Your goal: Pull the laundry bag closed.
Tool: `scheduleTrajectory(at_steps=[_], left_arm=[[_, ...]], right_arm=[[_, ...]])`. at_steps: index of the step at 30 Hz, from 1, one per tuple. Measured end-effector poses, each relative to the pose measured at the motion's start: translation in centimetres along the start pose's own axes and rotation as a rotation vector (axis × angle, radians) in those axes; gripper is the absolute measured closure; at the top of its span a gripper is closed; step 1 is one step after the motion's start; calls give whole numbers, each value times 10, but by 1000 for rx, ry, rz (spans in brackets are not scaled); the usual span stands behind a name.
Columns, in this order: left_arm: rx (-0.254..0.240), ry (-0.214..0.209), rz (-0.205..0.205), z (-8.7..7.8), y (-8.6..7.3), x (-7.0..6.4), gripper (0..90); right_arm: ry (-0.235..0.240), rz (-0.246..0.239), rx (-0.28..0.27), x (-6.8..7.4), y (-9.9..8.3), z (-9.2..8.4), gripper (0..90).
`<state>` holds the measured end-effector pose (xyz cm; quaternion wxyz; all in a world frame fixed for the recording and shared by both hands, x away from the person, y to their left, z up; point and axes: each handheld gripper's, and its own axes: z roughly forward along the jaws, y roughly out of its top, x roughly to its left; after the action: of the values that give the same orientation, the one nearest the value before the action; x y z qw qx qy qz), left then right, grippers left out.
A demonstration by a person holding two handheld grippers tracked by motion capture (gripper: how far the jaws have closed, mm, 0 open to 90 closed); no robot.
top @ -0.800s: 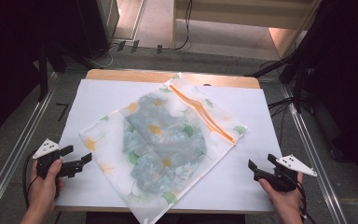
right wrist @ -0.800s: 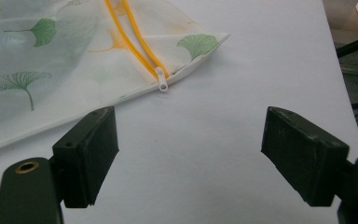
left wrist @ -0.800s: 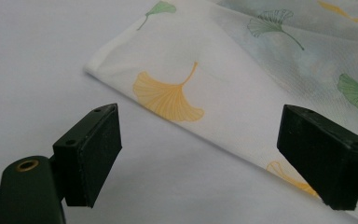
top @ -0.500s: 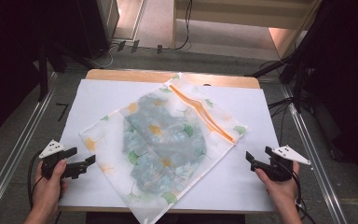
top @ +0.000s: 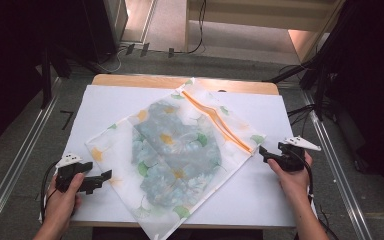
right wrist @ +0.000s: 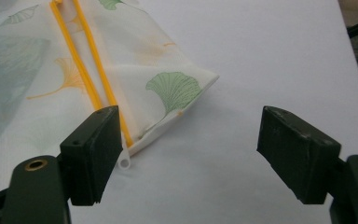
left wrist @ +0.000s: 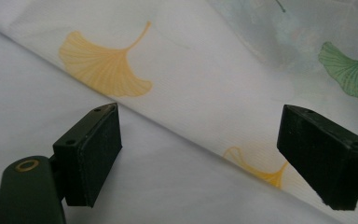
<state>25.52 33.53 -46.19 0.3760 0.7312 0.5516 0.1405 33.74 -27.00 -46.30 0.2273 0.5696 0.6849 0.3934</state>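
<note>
A white mesh bag (top: 175,155) printed with ginkgo leaves lies diagonally on the white table cover, a bluish folded cloth (top: 180,150) showing through it. An orange zipper (top: 215,119) runs along its right edge. My left gripper (top: 105,177) is open just off the bag's left edge (left wrist: 200,116), jaws wide with nothing between the pads. My right gripper (top: 263,152) stands open at the bag's right corner (right wrist: 186,88), near the zipper's white pull (right wrist: 125,164); the pads touch nothing.
The white cover (top: 275,195) lies over a wooden table (top: 130,80) with metal rails (top: 10,175) on both sides. Cables (top: 300,110) run over the floor at the right and behind the table.
Both grippers have moved inward toward the bag: the left toward its left edge, the right up toward the zipper corner. The bag has not shifted.
</note>
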Motion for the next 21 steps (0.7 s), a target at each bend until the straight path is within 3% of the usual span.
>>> scheduleTrajectory(at_steps=[7, 11, 12, 14, 15, 17, 18, 19, 21], left_arm=[[8, 5, 28, 5, 0, -10, 141], [13, -24, 22, 8, 1, -17, 140], [20, -19, 45, 11, 1, -23, 140], [23, -15, 51, 12, 2, -26, 134], [39, 10, 82, 15, 2, -32, 128], [44, 29, 99, 17, 2, -36, 100], [67, 66, 143, 20, 2, -41, 95], [67, 66, 143, 20, 2, -41, 95], [95, 129, 197, 23, 2, -49, 104]], right_arm=[[1, 42, 44, 1, 6, 27, 225], [-3, 54, 74, 3, 8, 39, 225], [-1, 58, 71, 4, 10, 40, 225], [1, 64, 69, 4, 12, 43, 225], [-5, 66, 72, 4, 13, 45, 225], [-18, 66, 80, 5, 15, 49, 224], [-19, 69, 84, 5, 16, 51, 224], [-19, 71, 87, 5, 17, 52, 224], [-19, 74, 97, 6, 20, 56, 227]])
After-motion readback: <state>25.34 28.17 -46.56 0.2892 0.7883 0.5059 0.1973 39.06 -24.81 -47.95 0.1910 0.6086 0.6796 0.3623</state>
